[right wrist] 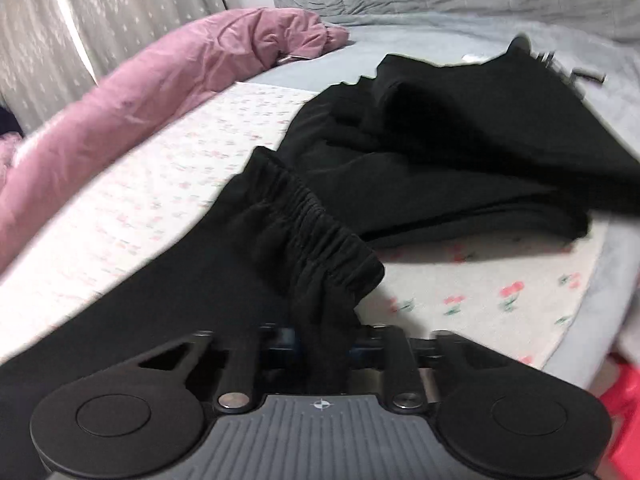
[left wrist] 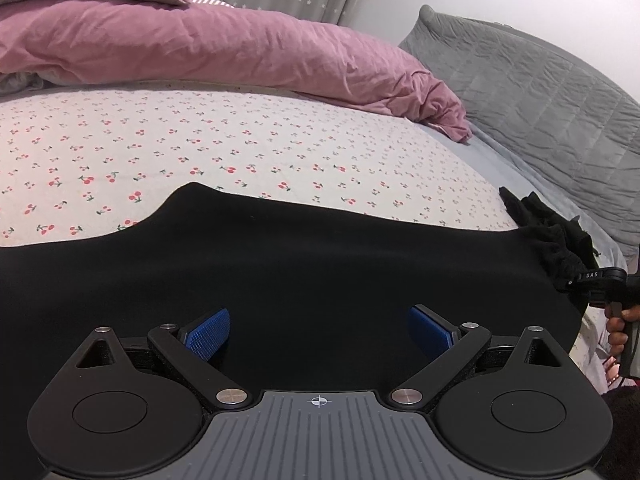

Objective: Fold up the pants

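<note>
We have the black pants (left wrist: 300, 264) spread across the cherry-print bed (left wrist: 240, 140). Right gripper (right wrist: 320, 350): fingers clamped on the gathered elastic waistband (right wrist: 312, 220), lifting it off the sheet, likely so we can carry that end over for a fold. Left gripper (left wrist: 319, 334): blue fingers (left wrist: 208, 334) spread wide, gripping nothing, low over flat fabric, probably ready to pin or pinch. Pink duvet (left wrist: 224, 44) sits pushed back beyond the pants.

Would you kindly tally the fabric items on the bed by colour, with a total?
Black: 2, the pants held by the right claw and a folded pile
Pink: 1, duvet
Grey: 1, quilted pillow
Cherry-print: 1, sheet
Total: 5
</note>
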Available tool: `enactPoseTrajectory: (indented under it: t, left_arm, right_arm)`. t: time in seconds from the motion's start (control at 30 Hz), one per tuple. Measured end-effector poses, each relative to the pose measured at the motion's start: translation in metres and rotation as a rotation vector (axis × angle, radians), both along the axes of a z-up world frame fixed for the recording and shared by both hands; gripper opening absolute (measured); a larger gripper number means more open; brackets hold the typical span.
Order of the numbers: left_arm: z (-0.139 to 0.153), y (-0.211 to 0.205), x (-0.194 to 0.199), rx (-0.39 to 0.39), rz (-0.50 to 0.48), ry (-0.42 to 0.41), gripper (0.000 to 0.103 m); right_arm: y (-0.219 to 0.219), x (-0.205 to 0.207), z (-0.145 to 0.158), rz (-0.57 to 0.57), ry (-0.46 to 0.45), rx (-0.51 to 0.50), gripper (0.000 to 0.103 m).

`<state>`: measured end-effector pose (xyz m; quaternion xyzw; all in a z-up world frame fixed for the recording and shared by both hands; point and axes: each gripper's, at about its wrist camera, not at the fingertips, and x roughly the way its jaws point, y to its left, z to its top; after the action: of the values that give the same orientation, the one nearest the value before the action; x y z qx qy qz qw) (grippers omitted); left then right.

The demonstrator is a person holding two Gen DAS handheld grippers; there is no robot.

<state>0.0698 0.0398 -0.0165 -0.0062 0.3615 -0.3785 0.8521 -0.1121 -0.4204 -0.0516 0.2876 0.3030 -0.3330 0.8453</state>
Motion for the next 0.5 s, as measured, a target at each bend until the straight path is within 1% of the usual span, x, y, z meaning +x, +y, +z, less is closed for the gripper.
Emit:
enactPoseTrajectory:
  t: [0.1,0.23,0.37,0.5]
  left_arm:
    - [0.001,0.003,0.0,-0.016,0.004,0.002,0.097]
    - [-0.001,0.009,0.004,-0.051,0.025,0.047,0.097]
    - [-0.003,0.011,0.004,-0.105,0.006,0.086,0.097]
    - [-0.005,0.009,0.001,-0.16,-0.032,0.107,0.097]
  right_arm:
    - [0.008,-0.004,0.011,-0.011,-0.021,-0.046,0.018]
    - [0.038,0.002,0.032,0.028,-0.045,-0.18,0.018]
    - [0.073,0.014,0.051,0.135,-0.082,-0.277,0.018]
    - [0.1,0.039,0.059,0.274,-0.102,-0.28,0.018]
